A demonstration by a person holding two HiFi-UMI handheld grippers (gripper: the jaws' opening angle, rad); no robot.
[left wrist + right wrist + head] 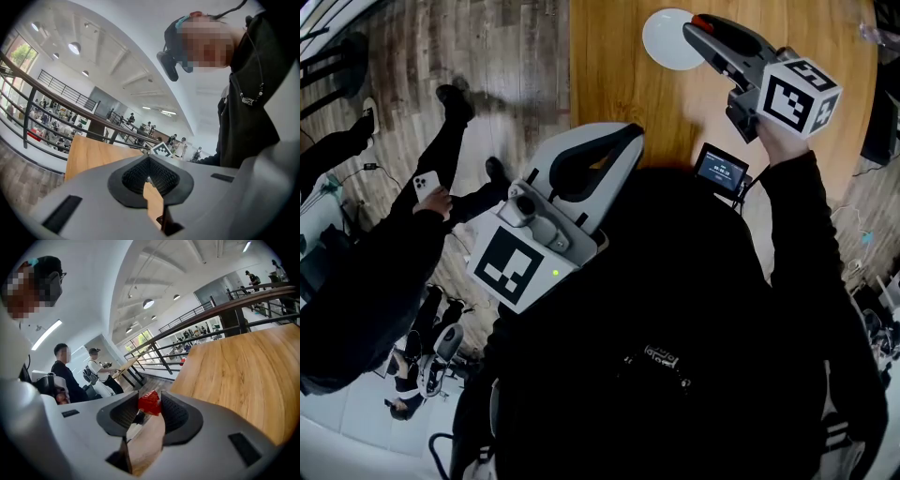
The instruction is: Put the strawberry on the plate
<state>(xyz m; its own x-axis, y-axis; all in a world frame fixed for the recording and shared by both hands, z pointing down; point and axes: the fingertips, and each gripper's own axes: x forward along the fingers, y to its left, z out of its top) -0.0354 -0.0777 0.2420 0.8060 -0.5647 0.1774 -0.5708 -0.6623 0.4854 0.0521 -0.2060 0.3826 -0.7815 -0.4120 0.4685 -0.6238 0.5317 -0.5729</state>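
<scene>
In the right gripper view the red strawberry (150, 402) sits pinched between the dark pads, so my right gripper (150, 405) is shut on it. From the head view that gripper (701, 24) is raised at the upper right, its tip with the red strawberry (704, 20) right at the edge of the white plate (667, 39) on the wooden table (619, 84). My left gripper (630, 137) is held close to my body at the table's near edge. Its pads (161, 178) meet with nothing between them in the left gripper view.
A small screen device (722, 170) hangs near my right forearm. The table's left edge (571, 56) borders a wood floor where a person holding a phone (427, 184) stands. A railing (225, 310) runs beyond the table.
</scene>
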